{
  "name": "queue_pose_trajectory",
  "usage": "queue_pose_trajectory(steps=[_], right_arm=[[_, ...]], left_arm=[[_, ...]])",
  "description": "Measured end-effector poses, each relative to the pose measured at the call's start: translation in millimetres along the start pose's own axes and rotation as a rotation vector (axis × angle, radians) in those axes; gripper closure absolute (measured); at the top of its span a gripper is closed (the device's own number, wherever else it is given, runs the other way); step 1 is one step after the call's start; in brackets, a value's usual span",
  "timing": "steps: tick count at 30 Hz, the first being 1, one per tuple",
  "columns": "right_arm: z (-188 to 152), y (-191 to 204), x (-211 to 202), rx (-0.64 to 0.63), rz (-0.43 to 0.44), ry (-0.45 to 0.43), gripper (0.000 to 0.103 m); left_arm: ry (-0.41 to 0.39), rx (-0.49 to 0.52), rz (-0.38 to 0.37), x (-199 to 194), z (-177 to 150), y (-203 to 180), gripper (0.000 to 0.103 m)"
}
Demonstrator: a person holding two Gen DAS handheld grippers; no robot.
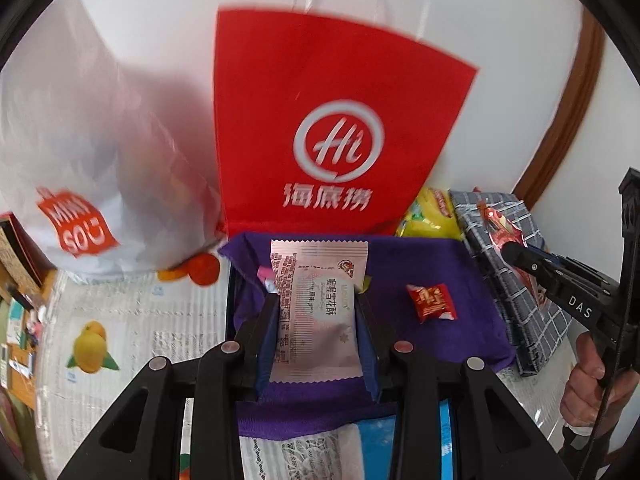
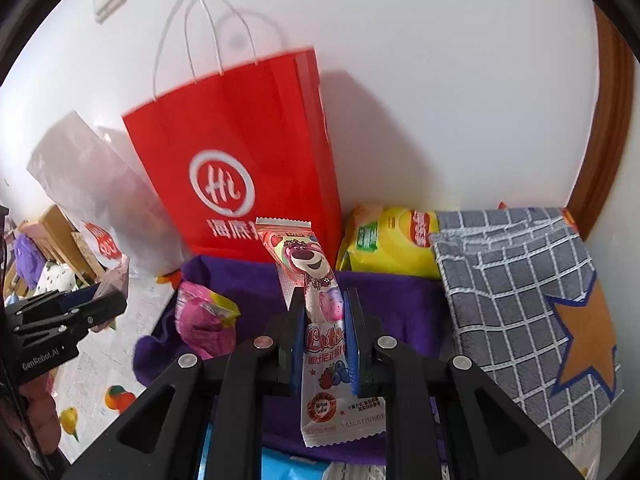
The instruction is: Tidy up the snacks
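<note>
Left gripper tilted down, jaws clamped on a pale packet. Right gripper tilted down too, jaws clamped on a pink packet. A hand grips the right gripper's handle, near right.

A red paper bag with white rope handles stood against the wall at centre frame, behind a purple cloth. A white plastic bag stood left of it; a yellow crisp packet and a grey checked towel lay right. A small red wrapped sweet lay on the cloth.
</note>
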State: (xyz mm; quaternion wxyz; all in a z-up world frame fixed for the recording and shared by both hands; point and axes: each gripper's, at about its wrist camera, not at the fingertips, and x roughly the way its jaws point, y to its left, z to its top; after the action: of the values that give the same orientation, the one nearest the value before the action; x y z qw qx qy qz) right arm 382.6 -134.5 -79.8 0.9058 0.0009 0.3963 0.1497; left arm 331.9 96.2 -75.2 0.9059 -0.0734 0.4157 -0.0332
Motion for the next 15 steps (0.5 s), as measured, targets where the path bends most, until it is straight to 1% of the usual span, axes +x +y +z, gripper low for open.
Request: queue_pose_trajectory(steps=[1,2,5,12,15], right_arm=[[-0.9,-1.8,6.0,-0.001,-0.005,0.007,0.085],[-1.4,-5.1,15.6,-0.006,-0.016,0.033,0.085],[-3.8,-13.3,30.6,-0.011,-0.038,0.06,0.085],[-14.9,-20.6,55.9,-0.037,-0.043,0.13,0.085],[-18.5,-19.4,64.5,-0.036,-0.028,0.153,0.085]], left_arm=[[0.009,-0.002,-0.001,3.2,-0.6,1.6,0.069],[0.022,0.001,0.003,7.9,-0.9,3.2,0.069],[0.03,-0.012,-0.001,14.7,-2.4,9.3,0.069],[0.082,-0.011,-0.01,34.8,-8.6,13.0,0.069],[0.096,0.001,-0.009,40.9,-11.1,10.2,0.069]])
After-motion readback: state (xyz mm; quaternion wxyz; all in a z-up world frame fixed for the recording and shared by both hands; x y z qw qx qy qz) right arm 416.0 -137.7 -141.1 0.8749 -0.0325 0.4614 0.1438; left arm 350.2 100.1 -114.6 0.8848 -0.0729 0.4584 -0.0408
